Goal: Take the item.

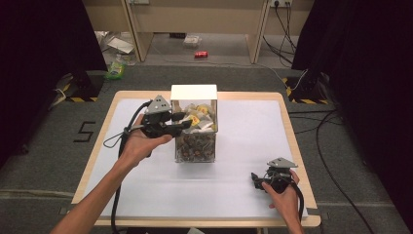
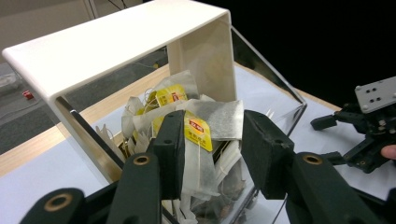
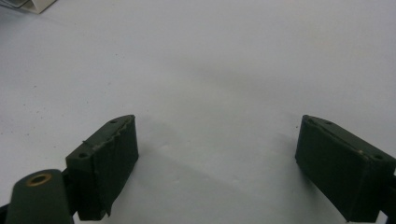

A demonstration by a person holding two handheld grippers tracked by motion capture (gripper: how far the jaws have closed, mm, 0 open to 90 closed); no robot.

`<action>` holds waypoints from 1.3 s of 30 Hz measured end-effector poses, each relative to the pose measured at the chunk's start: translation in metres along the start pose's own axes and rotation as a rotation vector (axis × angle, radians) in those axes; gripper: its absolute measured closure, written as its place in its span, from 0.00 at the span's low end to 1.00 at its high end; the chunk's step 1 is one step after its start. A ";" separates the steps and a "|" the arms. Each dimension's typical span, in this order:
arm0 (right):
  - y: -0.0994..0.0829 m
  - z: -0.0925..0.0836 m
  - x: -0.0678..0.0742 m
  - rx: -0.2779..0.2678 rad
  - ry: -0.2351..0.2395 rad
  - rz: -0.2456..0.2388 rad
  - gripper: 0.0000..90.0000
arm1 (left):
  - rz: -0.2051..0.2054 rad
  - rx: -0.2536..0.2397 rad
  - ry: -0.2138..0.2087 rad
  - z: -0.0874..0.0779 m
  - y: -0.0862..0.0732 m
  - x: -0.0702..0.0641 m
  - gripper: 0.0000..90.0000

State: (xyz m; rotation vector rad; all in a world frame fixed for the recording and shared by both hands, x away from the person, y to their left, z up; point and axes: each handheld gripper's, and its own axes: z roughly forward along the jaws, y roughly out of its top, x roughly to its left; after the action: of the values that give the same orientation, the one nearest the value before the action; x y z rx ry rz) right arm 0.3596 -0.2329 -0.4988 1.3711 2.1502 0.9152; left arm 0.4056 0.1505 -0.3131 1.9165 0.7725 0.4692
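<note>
1. Centre frame in the high view, the left claw (image 1: 181, 123) reaches into the clear box (image 1: 195, 127) on the worktop (image 1: 243, 146).
2. Its jaws straddle a yellow-tagged tea bag (image 2: 205, 130) atop the pile, not yet pressing it.
3. Lower right, the right claw (image 1: 257, 179) rests on the worktop, jaws wide apart and empty.

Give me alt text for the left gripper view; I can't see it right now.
The left hand-held gripper reaches into a clear box with a white lid, its jaws either side of a yellow-tagged tea bag on the pile, not yet pressing on it. The right hand-held gripper rests on the white table beyond.
</note>
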 end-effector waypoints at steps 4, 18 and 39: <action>0.000 0.000 0.000 0.001 -0.001 0.001 0.15 | 0.012 0.014 0.026 0.003 0.000 0.001 0.69; 0.000 0.000 0.000 0.001 0.002 -0.001 0.15 | 0.044 0.076 0.066 0.015 0.000 0.000 0.68; 0.000 0.000 0.000 0.002 0.001 0.000 0.15 | 0.074 0.075 0.044 0.016 -0.006 -0.008 0.98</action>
State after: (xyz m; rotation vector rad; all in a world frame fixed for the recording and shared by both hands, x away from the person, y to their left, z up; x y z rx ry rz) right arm 0.3595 -0.2327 -0.4988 1.3720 2.1525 0.9147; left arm 0.4075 0.1364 -0.3254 2.0159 0.7595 0.5356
